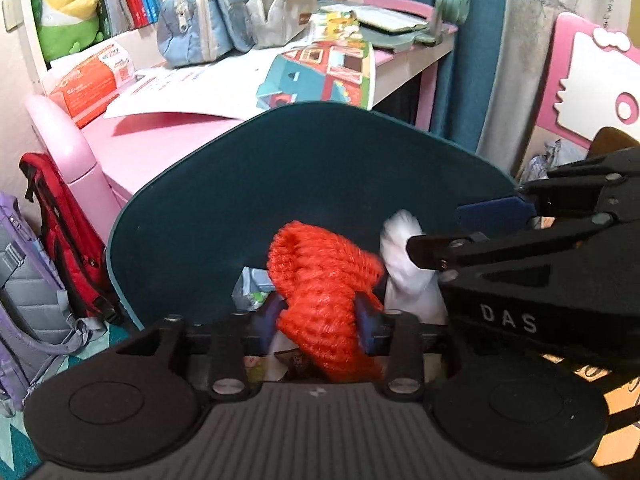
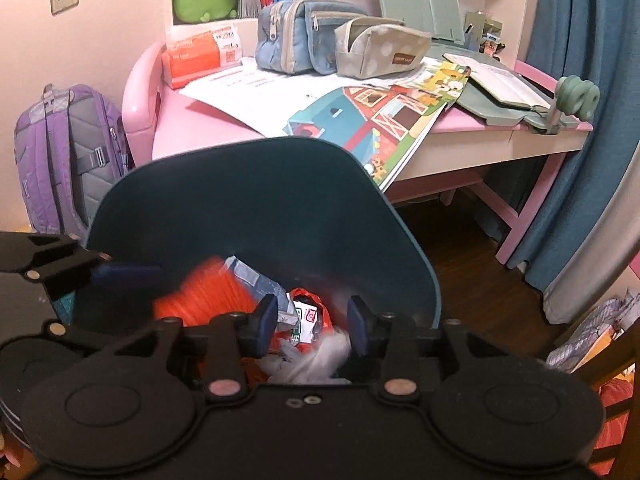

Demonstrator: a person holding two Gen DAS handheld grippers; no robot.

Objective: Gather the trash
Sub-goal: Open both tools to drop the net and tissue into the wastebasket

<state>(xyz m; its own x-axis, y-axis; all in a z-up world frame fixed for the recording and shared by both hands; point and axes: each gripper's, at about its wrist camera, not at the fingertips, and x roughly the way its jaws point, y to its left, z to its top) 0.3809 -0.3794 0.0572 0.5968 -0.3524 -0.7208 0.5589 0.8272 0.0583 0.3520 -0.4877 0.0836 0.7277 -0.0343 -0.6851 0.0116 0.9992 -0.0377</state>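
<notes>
A pink desk [image 2: 224, 136] fills the back of both views, strewn with a big farm-picture sheet [image 2: 372, 128], a blue pouch [image 2: 304, 36], a grey spotted pencil case [image 2: 380, 50] and an orange-and-white tissue pack [image 2: 200, 56]; a purple backpack [image 2: 60, 160] leans against the wall beside it. In front of the desk stands a dark teal trash bin [image 1: 320, 172], its tall back wall rising between the grippers and the desk, and both grippers hang over its mouth, pointing down into it. Rubbish already lies inside: a crumpled carton [image 2: 256, 284] and an orange-printed wrapper [image 2: 308, 312]. The left gripper [image 1: 322, 316] has its blue pads spread on either side of an orange net bag [image 1: 320, 280], which is blurred and sits between them over the bin; whether the pads touch the net cannot be told. The right gripper [image 2: 314, 320] stands apart as well, with a blurred white crumpled tissue [image 2: 316, 356] between and just below its pads, not pressed by them. In the left wrist view that tissue shows as a white wad beside the net bag.
</notes>
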